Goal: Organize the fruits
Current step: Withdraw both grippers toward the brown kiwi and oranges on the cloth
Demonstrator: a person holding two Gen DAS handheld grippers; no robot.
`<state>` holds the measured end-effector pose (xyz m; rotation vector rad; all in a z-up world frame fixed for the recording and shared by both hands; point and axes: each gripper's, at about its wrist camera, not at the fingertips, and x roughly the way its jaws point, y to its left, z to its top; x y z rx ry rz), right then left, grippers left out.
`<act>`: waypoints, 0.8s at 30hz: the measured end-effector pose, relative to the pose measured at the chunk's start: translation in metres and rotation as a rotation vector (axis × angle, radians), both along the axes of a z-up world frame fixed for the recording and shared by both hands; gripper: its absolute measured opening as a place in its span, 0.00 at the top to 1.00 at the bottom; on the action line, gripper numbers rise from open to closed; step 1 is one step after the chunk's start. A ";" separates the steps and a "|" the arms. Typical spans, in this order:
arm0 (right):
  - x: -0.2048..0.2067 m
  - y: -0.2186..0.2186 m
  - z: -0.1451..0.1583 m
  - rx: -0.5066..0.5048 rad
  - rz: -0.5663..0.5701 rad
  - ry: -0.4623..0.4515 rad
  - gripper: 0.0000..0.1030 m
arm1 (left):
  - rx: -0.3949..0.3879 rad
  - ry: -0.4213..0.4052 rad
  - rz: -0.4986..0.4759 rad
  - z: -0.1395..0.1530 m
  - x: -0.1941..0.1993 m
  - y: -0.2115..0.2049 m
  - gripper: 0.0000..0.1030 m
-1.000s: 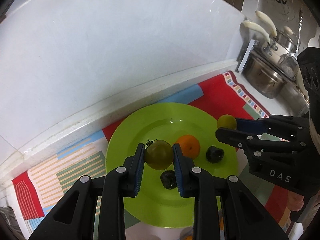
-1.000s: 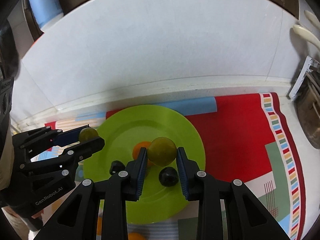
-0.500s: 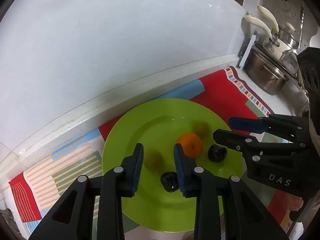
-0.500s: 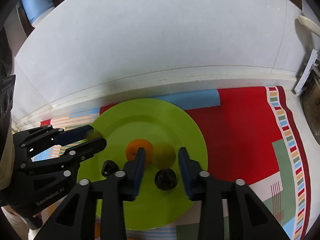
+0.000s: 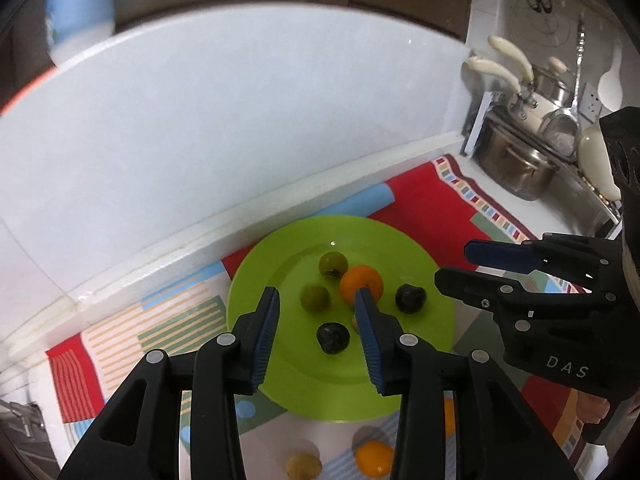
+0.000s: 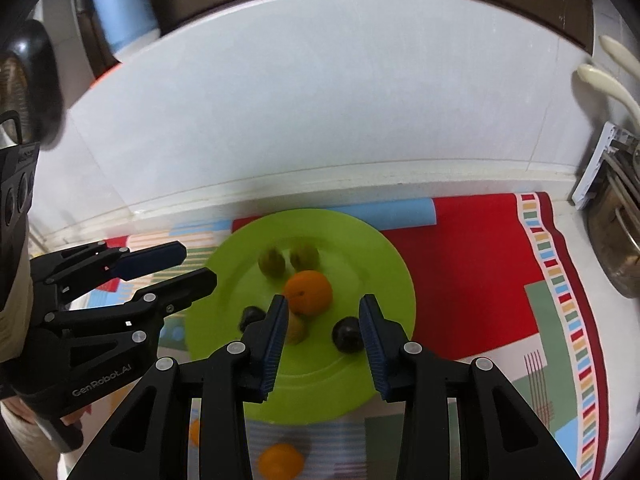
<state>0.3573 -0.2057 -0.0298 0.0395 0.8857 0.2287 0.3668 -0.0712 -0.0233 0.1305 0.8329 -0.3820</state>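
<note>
A green plate (image 5: 424,360) (image 6: 392,264) lies on a colourful mat. On it are an orange (image 5: 361,279) (image 6: 309,287), two green fruits (image 5: 315,298) (image 5: 333,264), and two dark plums (image 5: 333,337) (image 5: 410,298). My left gripper (image 5: 316,304) is open and empty above the plate's near side. My right gripper (image 6: 323,312) is open and empty above the plate too, and shows in the left wrist view (image 5: 456,266). The left gripper shows in the right wrist view (image 6: 196,266).
An orange (image 5: 374,458) (image 6: 280,462) and a brownish fruit (image 5: 304,467) lie on the mat (image 6: 480,264) in front of the plate. Steel pots (image 5: 516,168) stand at the right. A white tiled wall (image 5: 240,120) rises behind. A blue bottle (image 6: 124,4) stands above.
Both grippers opened and let their green fruits drop onto the plate. Both grippers then rose and pulled back from the plate.
</note>
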 end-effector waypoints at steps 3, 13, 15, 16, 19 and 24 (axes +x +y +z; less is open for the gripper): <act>-0.014 0.001 0.010 0.007 0.001 -0.024 0.63 | -0.001 -0.032 0.005 0.011 -0.016 0.002 0.62; -0.060 0.008 0.039 0.017 0.008 -0.105 0.63 | -0.010 -0.105 0.008 0.037 -0.064 0.014 0.57; -0.069 0.011 0.043 0.020 0.012 -0.118 0.63 | -0.010 -0.116 0.010 0.040 -0.072 0.016 0.55; -0.072 0.012 0.044 0.020 0.014 -0.123 0.63 | -0.011 -0.122 0.012 0.042 -0.077 0.018 0.54; -0.083 0.018 0.049 0.018 0.019 -0.138 0.63 | -0.013 -0.131 0.018 0.045 -0.088 0.023 0.51; -0.099 0.026 0.052 0.017 0.035 -0.147 0.63 | -0.007 -0.147 0.022 0.048 -0.105 0.031 0.48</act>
